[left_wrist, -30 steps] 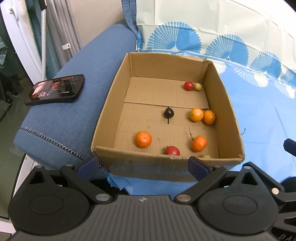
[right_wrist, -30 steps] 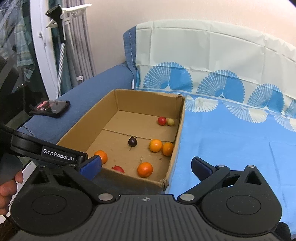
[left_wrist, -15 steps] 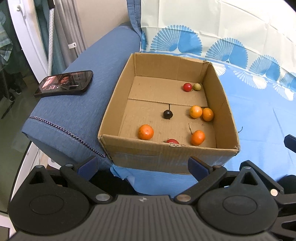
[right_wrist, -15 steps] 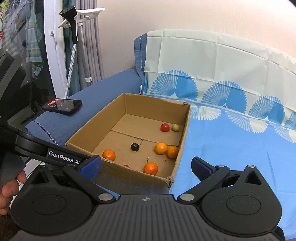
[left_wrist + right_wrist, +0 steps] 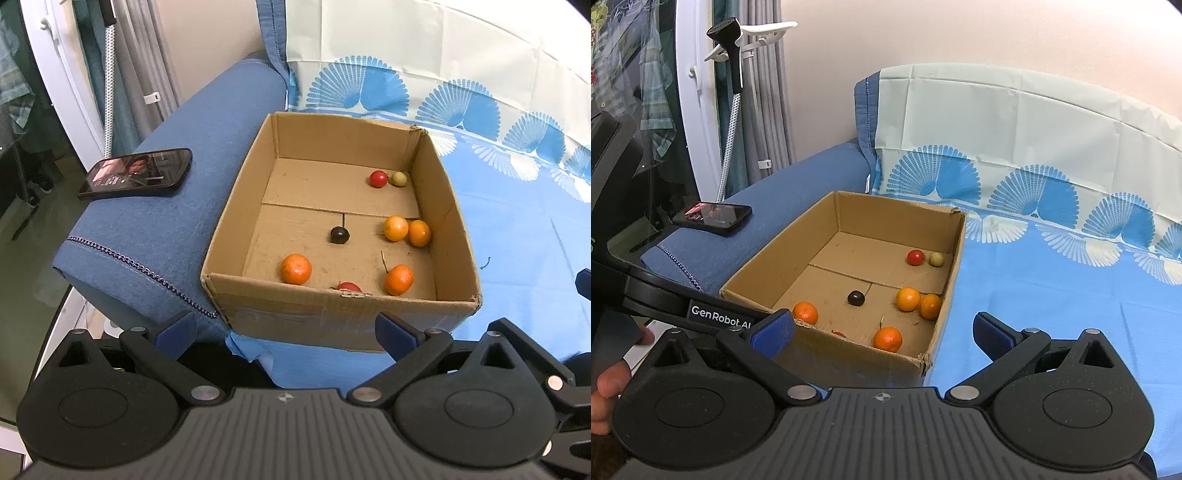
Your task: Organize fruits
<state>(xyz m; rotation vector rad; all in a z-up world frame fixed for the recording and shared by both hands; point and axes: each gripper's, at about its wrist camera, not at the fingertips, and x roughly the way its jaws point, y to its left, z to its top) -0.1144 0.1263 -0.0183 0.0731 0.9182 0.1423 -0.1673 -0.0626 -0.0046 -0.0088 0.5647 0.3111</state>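
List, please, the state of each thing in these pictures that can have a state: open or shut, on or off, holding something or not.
Brown cardboard box: open at the top, fruits lying loose on its floor.
Black smartphone: screen lit, lying flat on the blue sofa arm.
Left gripper: open, holding nothing.
Right gripper: open, holding nothing.

Both tongs (image 5: 284, 330) (image 5: 882, 332) agape, empty.

Open cardboard box (image 5: 332, 317) holds scattered fruits — four oranges (image 5: 295, 268), red, dark and yellowish ones.
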